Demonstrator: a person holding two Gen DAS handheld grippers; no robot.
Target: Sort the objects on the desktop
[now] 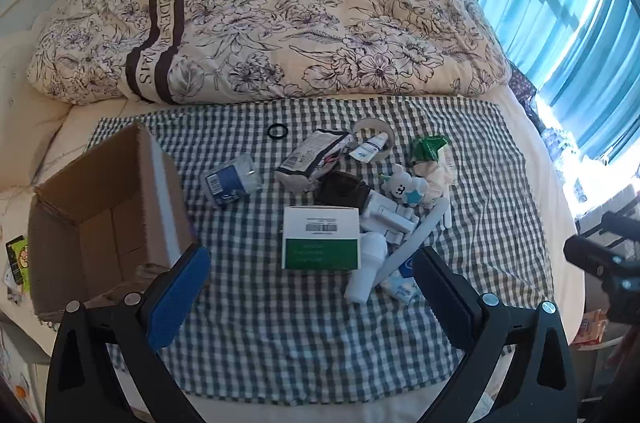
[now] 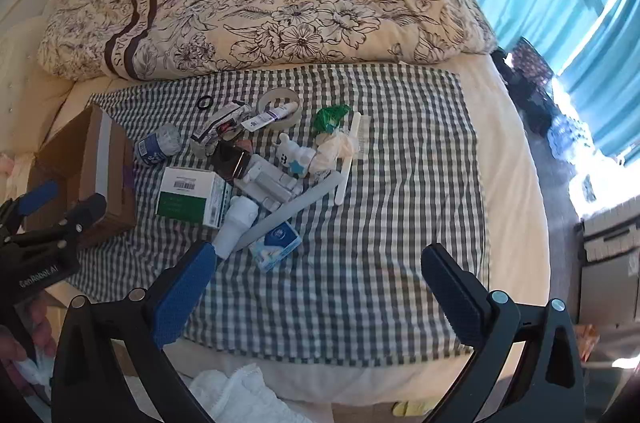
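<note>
We hold both grippers above a bed, over a green-and-white checked cloth (image 1: 256, 343). The left gripper (image 1: 308, 283) has its jaws spread wide and empty; the right gripper (image 2: 316, 279) likewise stands wide open, gripping nothing. The objects to sort lie in a loose heap on the cloth: a green-and-white carton (image 1: 320, 237) with a barcode, a white bottle (image 1: 366, 273) touching its right side, a small white bear figure (image 1: 400, 185), a roll of tape (image 1: 374, 139) with a small tube lying across it, a crumpled blue-labelled bottle (image 1: 232, 179) and a black ring (image 1: 277, 131) set apart. An open cardboard box (image 1: 108, 219) sits at the cloth's left edge. A floral duvet (image 1: 280, 19) lies bunched beyond the cloth.
</note>
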